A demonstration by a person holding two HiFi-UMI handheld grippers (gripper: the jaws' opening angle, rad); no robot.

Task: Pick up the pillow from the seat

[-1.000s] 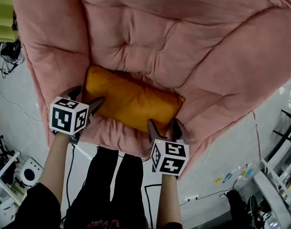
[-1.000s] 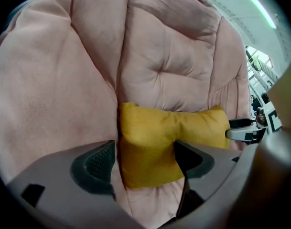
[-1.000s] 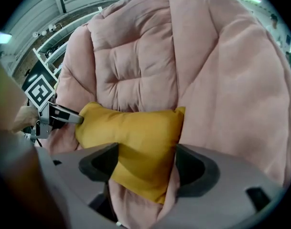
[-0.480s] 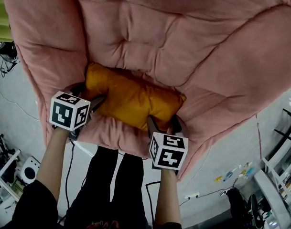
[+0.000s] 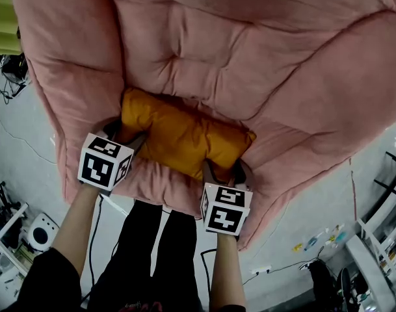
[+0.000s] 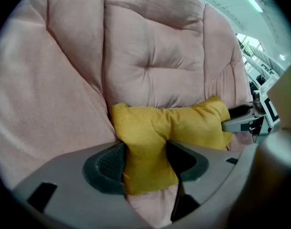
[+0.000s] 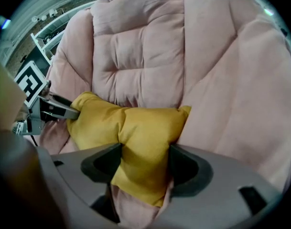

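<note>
An orange-yellow pillow (image 5: 178,135) lies at the front of the pink padded seat (image 5: 204,51). My left gripper (image 5: 127,132) is at the pillow's left end and my right gripper (image 5: 225,171) at its right end. In the left gripper view the pillow (image 6: 183,128) is pinched to a narrow waist between the left gripper's (image 6: 145,163) pads. The right gripper view shows the pillow's (image 7: 135,128) corner squeezed between the right gripper's (image 7: 144,163) pads. Both pairs of jaws have just been closing with the pillow between them. The pillow still rests on the seat.
The seat's tall padded sides (image 5: 61,77) rise around the pillow on the left, back and right. On the grey floor are cables (image 5: 9,77), a white device (image 5: 38,233) and a power strip (image 5: 259,270). The person's legs (image 5: 152,252) stand at the seat's front edge.
Both grippers have slid a little further onto the pillow's ends. Their jaws have narrowed, and the pillow now bunches where they pinch it.
</note>
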